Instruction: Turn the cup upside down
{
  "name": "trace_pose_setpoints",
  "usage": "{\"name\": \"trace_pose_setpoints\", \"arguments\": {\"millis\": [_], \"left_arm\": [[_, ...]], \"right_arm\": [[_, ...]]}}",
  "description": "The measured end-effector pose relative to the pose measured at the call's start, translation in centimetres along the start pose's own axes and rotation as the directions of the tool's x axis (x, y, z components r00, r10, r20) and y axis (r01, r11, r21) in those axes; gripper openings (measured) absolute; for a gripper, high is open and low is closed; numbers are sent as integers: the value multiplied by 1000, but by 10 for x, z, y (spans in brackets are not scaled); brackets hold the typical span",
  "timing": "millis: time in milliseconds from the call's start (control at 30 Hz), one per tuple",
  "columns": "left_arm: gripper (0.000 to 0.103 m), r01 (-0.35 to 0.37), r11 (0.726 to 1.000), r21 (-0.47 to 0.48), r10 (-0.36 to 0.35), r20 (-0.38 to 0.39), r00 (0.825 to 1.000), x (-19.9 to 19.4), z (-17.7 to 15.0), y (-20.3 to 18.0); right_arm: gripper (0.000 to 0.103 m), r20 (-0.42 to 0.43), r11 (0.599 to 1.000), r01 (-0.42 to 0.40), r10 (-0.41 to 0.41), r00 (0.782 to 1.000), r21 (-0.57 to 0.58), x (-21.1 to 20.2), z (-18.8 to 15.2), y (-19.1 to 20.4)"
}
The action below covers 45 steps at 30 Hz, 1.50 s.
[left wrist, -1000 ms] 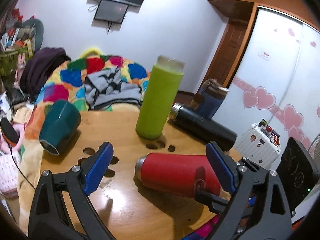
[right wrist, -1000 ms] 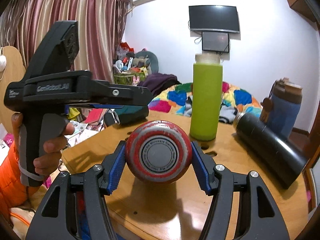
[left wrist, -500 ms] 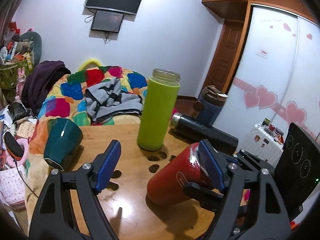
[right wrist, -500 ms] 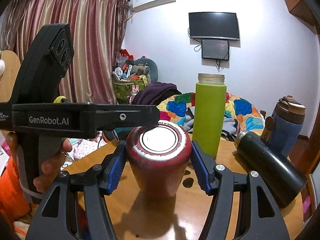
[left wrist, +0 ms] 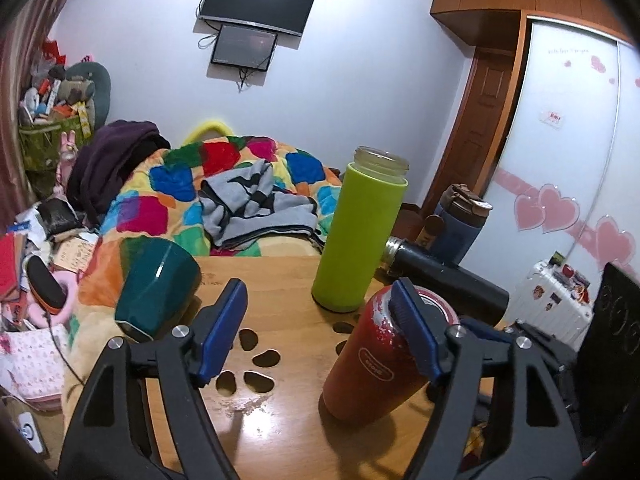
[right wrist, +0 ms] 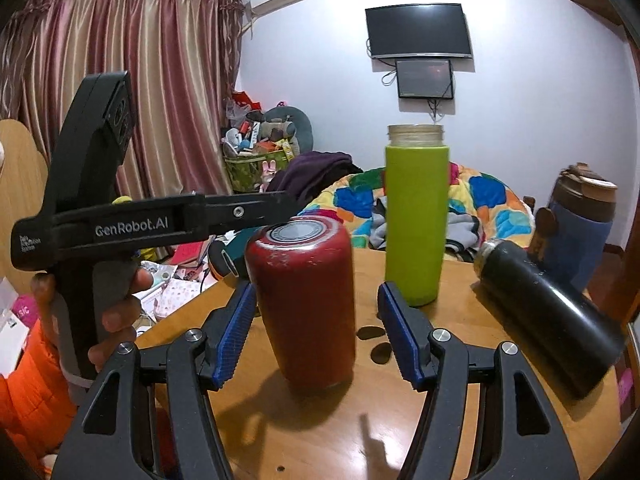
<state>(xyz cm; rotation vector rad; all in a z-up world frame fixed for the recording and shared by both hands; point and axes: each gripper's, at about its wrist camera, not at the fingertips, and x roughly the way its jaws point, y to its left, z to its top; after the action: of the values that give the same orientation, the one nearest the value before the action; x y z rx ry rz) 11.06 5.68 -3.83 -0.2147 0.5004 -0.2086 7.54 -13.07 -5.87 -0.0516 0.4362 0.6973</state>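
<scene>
**Inspector:** Status of the flip, please.

**Assessor:** The red cup [right wrist: 306, 304] stands on the wooden worktop [right wrist: 460, 420] with its flat base uppermost and its mouth down, near the front edge and just in front of the green bottle [right wrist: 416, 220]. I judge the inversion itself done.

**Inspector:** And the tools, left to right?

**Assessor:** The left tongs [left wrist: 316, 332] are wide apart and hold nothing. The right tongs [right wrist: 316, 332] are also apart, one blue pad on each side of the cup. A clear gap shows at the right pad [right wrist: 400, 340]; whether the left pad still touches the wall I cannot tell. It is not a clamped grip.

**Inspector:** What is left?

**Assessor:** In my judgement only backing the right tongs away without nudging the cup. It leans slightly in both views, which may be lens distortion, so I would confirm it is stable.

**Inspector:** What does each view add?

**Assessor:** The left wrist view shows a teal cup [left wrist: 156, 284] lying on its side at the worktop's left edge, the dark oval spots [left wrist: 256, 356] on the wood between the tongs, the printed logo on the red cup's side, and the wardrobe with pink hearts [left wrist: 560, 208]. Its own right pad hides part of the cup's top. The right wrist view shows the base disc plainly, the person's left hand [right wrist: 116, 316] around its tool handle, the curtains [right wrist: 120, 92], and the black flask [right wrist: 548, 316] lying full length at the right, with a blue lidded tumbler [right wrist: 580, 216] behind it.
</scene>
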Motion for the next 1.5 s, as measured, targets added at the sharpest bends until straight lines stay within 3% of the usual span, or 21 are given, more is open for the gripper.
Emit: {"name": "trace_pose_setpoints", "arguments": {"millis": [200,333,467,500,600,700,733,900,1500], "left_arm": [[74,-36,999,30,34,74,997,-32,4,-12],[74,-68,996,64,60,119,991,-56,3,-25],[75,-97,991,93,83,146,986,-73,1,-39],[77,-108,989,102,92,154,984,-78,-1,-44],[93,-143,983,117,120,185,975,-90,-4,-54],[100,-170,977,133,138,220,966,-101,-6,-62],[102,-178,974,140,143,231,962,-106,-8,-66],[103,-198,968,152,156,250,955,-114,-13,-74],[103,-191,969,155,151,239,959,-113,-17,-76]], "right_arm": [[61,50,998,52,-53,997,35,-31,9,-8],[82,113,992,115,-121,986,52,-57,18,-7],[86,170,987,150,-157,973,56,-83,27,-2],[92,181,985,162,-170,969,56,-88,29,0],[93,214,979,196,-202,956,48,-102,34,7],[95,233,977,205,-212,949,54,-112,36,11],[103,236,976,209,-217,947,58,-114,37,11],[103,253,972,223,-236,938,79,-123,36,15],[103,239,967,236,-251,938,92,-122,34,11]]}}
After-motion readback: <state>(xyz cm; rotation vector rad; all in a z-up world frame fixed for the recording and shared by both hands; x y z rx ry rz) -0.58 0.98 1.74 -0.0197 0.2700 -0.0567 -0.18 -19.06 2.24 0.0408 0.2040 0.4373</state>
